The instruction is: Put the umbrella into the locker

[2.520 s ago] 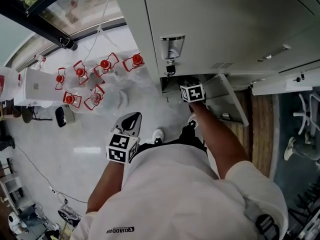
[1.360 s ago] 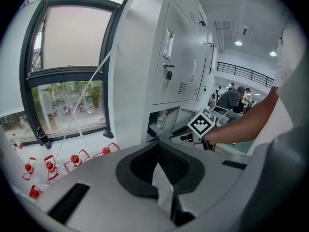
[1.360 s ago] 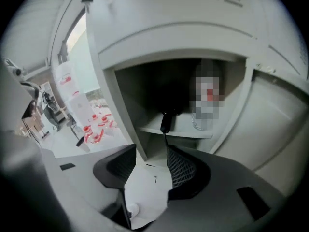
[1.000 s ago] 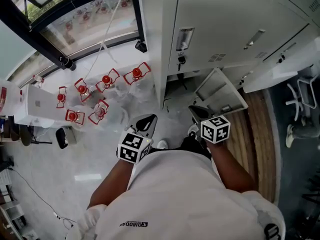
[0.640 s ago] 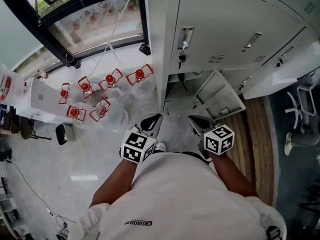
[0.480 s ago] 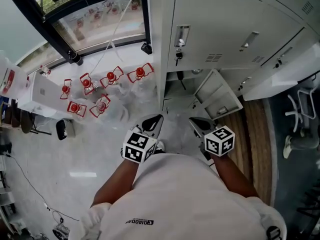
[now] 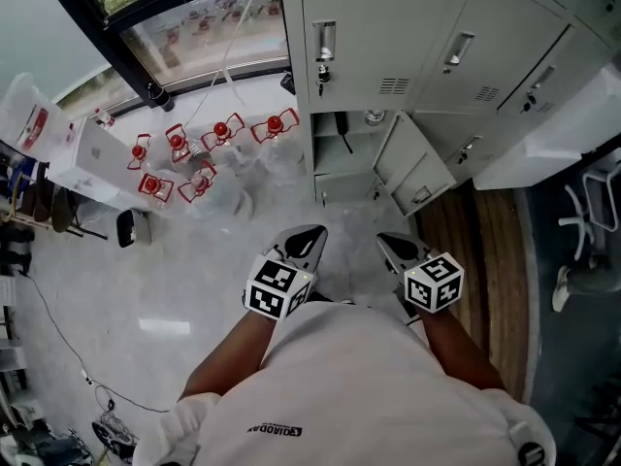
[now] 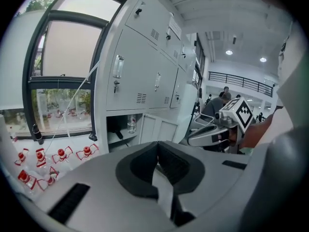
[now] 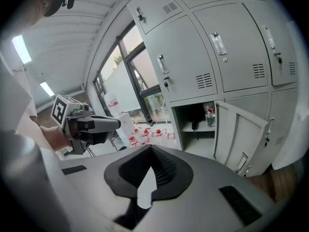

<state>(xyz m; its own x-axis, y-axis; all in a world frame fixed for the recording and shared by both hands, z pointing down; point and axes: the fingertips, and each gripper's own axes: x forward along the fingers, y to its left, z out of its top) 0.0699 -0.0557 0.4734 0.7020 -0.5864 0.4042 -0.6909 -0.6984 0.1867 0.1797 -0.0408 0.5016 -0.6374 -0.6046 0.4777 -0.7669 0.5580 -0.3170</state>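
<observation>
Umbrella (image 7: 342,130) sits in the open locker (image 7: 335,178) at twelve o'clock. Your left gripper (image 7: 312,234) and right gripper (image 7: 387,243) are closed, empty. Shirt print (image 7: 275,431) illegible

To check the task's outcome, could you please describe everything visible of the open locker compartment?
The open locker compartment is pale grey sheet metal, in the lowest row nearest the window. Its door hangs swung out to the right. A shelf divides it; on the shelf stand what looks like the dark umbrella and a clear bottle.
</observation>
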